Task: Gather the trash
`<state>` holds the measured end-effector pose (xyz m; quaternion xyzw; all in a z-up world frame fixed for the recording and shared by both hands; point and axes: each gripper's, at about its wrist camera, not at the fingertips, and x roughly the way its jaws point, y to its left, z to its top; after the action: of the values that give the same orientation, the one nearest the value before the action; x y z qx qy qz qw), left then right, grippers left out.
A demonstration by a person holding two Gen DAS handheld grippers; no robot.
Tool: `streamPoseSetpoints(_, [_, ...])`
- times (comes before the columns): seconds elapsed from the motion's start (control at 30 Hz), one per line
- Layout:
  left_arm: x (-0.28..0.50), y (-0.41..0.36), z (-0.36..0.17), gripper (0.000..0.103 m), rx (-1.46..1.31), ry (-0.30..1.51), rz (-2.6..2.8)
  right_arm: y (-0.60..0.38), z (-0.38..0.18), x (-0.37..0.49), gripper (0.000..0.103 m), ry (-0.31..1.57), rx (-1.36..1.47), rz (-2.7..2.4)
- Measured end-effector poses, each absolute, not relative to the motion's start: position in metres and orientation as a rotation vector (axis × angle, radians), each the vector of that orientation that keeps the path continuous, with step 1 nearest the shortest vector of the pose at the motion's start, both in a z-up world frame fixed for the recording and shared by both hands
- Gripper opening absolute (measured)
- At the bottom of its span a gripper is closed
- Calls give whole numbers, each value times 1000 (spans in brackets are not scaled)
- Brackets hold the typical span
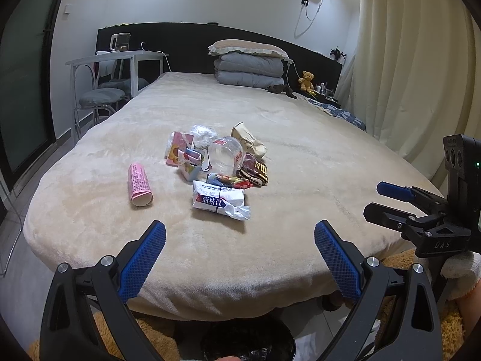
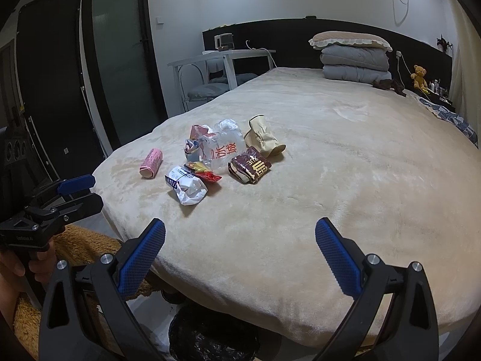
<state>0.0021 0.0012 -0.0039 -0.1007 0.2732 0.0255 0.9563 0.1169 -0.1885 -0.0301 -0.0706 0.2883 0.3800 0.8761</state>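
I'm holding both grippers, left gripper (image 1: 240, 258) and right gripper (image 2: 240, 258), spread apart, lining up on the white wipes packet (image 1: 218, 200) at twelve o'clock, nearest the lined bin (image 2: 213, 335).

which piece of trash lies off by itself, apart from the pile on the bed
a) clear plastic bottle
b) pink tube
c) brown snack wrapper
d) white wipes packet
b, the pink tube lies alone on the blanket, off to the left of the pile, while the other three sit clustered together.
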Motion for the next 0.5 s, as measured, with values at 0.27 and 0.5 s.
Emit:
streamPoseSetpoints(0.27, [2, 1, -4, 96, -204, 555, 52, -187, -30, 115, 99, 599, -162, 788])
streamPoseSetpoints(0.5, [3, 0, -4, 96, -204, 561, 54, -185, -30, 114, 99, 594, -165, 792])
